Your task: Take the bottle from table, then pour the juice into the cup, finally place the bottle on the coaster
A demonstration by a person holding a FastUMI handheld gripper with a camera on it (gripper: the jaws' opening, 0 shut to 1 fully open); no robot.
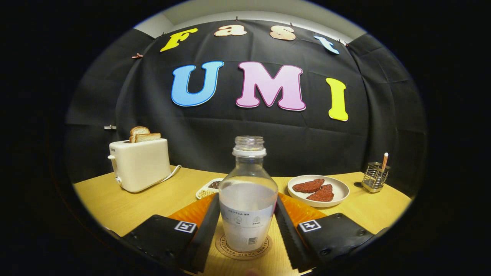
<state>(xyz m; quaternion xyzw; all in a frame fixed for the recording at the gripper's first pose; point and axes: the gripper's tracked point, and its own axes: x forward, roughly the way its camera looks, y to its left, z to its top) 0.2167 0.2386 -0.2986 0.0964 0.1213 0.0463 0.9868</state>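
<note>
**A:** Where did things stand, starting with the biggest?

**B:** The desk (126,207) carried it all. A cream toaster (140,164) with two slices of toast (144,135) stood toward its far left corner. A white plate (339,188) with two dark red pieces sat right of the middle, and a wire holder (375,177) stood near the far right edge. A small tray of snacks (209,188) lay behind the bottle, with something orange (303,211) just behind the fingers.

**A:** And the bottle?

**B:** The bottle (248,199) stood upright on the round coaster (242,251) near the desk's front edge, between the fingers of the gripper (247,230). It was clear plastic, uncapped, with pale milky liquid up to about the shoulder and a label low on the body. No cup could be made out.

**A:** Was the gripper clamped on it?

**B:** The fingers flanked the body closely, apparently touching its sides or just beside them. I could not tell whether both pressed on it.

**A:** What step was that, in your judgement?

**B:** The placing, most likely, since its base already rested on the coaster. Done well, the fingers should part evenly and draw straight back, so neither drags the label side and tips an open bottle. I would check that the base sits flat inside the coaster's ring first.
</note>
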